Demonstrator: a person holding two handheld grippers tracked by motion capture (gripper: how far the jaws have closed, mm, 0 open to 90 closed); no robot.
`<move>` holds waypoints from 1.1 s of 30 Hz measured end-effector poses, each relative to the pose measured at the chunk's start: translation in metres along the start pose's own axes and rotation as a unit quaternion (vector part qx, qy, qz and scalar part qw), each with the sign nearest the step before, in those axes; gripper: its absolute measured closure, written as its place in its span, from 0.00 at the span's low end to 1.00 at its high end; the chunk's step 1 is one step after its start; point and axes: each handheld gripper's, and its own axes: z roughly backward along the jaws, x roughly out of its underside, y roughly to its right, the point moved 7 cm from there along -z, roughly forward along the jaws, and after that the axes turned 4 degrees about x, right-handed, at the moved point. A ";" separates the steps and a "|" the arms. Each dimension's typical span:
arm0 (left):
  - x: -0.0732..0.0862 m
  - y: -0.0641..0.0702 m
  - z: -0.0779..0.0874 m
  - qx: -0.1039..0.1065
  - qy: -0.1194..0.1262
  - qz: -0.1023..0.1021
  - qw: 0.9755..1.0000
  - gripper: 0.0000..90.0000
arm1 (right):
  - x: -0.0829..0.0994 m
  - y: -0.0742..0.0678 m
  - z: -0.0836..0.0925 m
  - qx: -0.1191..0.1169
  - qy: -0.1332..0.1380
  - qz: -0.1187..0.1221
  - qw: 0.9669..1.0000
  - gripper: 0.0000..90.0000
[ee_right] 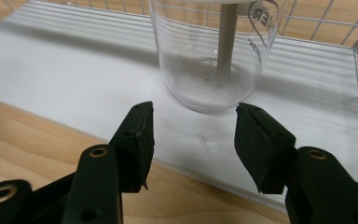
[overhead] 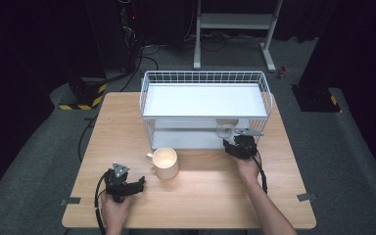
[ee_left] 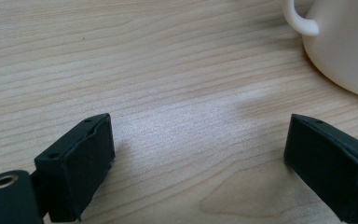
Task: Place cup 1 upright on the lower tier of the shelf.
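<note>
Closest to the person's edge of the wooden table (overhead: 210, 191), the left gripper (overhead: 138, 185) rests low near the front left corner, held in a hand that comes in from below. Its two black jaws stand spread wide with nothing between them but bare wood, as the left gripper view shows. Just beside it, toward the middle of the table, stands a cream mug (overhead: 165, 162), upright, its handle turned toward the left; gripper and mug are apart.

Farther across, the right gripper (overhead: 238, 143) reaches into the lower level of a white wire rack (overhead: 203, 78) that sits at the back of the table. Right before its jaws stands a clear glass beaker (ee_right: 214, 56), upright on the rack's white lower shelf (ee_right: 74, 70), close to the shelf's front right end. In the right gripper view the jaws are parted, one to each side of the beaker's base and just short of it; the pads do not press on the glass. Through the beaker a pale upright post is visible behind it.
</note>
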 end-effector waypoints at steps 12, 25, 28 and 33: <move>0.000 0.000 0.000 0.000 0.001 0.000 1.000 0.10 | 0.003 0.004 0.020 -0.008 0.019 0.006 1.000 0.51; 0.000 0.000 0.000 0.000 0.001 0.000 1.000 0.10 | 0.012 0.009 0.038 -0.019 0.031 0.004 0.999 0.50; 0.000 0.000 0.000 -0.001 0.001 0.000 1.000 0.10 | 0.015 0.011 0.042 -0.022 0.036 0.003 0.999 0.49; 0.000 0.000 0.000 -0.001 0.001 0.000 1.000 0.10 | 0.018 0.015 0.047 -0.024 0.043 -0.001 0.999 0.48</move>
